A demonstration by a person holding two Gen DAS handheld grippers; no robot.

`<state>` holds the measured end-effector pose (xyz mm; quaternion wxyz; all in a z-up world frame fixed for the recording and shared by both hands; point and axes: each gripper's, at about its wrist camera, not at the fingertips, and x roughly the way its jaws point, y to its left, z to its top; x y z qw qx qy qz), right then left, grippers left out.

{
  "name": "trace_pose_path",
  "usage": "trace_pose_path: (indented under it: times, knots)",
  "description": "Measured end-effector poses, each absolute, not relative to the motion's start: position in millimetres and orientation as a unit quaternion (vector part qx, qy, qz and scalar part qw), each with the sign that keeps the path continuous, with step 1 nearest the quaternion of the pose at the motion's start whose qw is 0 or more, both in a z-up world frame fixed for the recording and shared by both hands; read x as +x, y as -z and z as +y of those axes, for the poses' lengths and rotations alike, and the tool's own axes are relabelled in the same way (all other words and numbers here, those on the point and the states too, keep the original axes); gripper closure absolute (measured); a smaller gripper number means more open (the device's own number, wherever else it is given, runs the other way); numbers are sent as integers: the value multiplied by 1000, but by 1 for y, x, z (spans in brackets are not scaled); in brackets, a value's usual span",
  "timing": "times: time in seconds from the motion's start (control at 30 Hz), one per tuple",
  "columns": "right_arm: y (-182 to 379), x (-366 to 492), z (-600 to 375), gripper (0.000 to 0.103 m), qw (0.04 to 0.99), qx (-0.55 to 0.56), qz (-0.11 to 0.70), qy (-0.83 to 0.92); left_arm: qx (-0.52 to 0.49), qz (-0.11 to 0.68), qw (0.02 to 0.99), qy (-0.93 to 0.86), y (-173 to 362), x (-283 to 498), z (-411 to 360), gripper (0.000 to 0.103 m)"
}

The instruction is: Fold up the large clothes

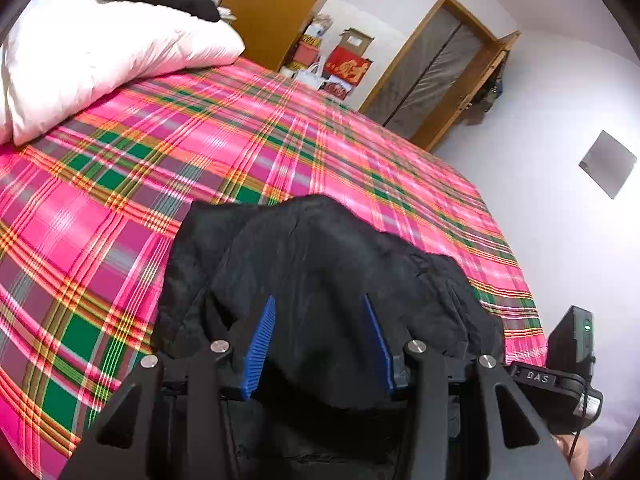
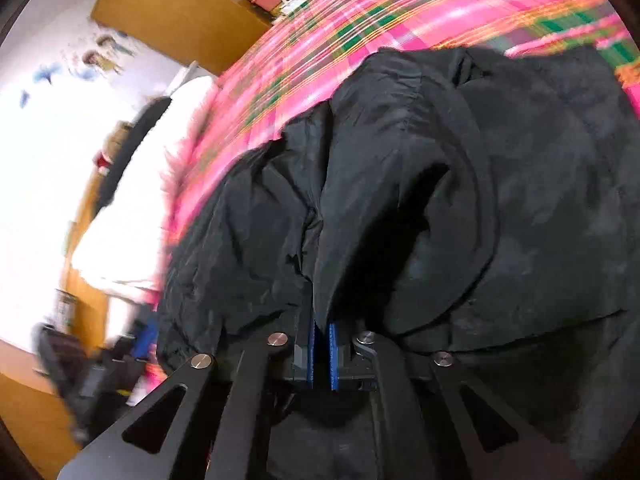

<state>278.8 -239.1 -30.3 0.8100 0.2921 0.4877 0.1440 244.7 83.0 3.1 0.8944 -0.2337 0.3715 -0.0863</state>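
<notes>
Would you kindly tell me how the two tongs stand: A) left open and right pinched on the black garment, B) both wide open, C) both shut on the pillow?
A: the left tongs gape apart over the black padded garment, while the right tongs clamp a fold of it.

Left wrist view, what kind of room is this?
Most likely a home bedroom: a bed under a pink plaid bedspread, a white pillow at its head, and a wooden wardrobe against the wall.
</notes>
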Motion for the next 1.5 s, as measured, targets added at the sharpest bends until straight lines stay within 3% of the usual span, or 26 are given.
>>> trace_pose_path:
  times: [0.13,0.27,0.43,0.57,0.73,0.8,0.9,1.07,1.17,1.33,1.5]
  knots:
    - [-3,252,-257,99,836,274,451,-152,-234,342,904,106,-18,237,81,56]
    - [14,230,-273,99,840,254,465,-120,-211,342,907,127,-20,235,65,56]
    - [64,231,-288,99,827,242,501,-84,-176,454,864,127,28,254,40,56]
    - [69,240,-281,98,832,212,506,-88,-152,507,842,108,67,262,31,56]
    - [65,243,-285,90,824,217,514,-100,-86,502,856,88,75,263,16,54]
    - [50,234,-291,81,832,210,505,-94,-85,505,855,77,72,262,17,54]
    - [16,215,-300,80,861,183,466,-85,-99,499,859,67,51,255,24,55]
    - [-19,215,-295,80,893,146,416,-87,-130,396,906,73,-1,236,41,55]
    - [-6,244,-283,80,891,121,429,-92,-130,395,905,90,0,243,39,55]
    - [44,272,-287,82,870,105,477,-66,-118,509,847,93,59,266,21,55]
    - [59,277,-288,83,872,88,476,-71,-100,510,850,87,69,267,10,55]
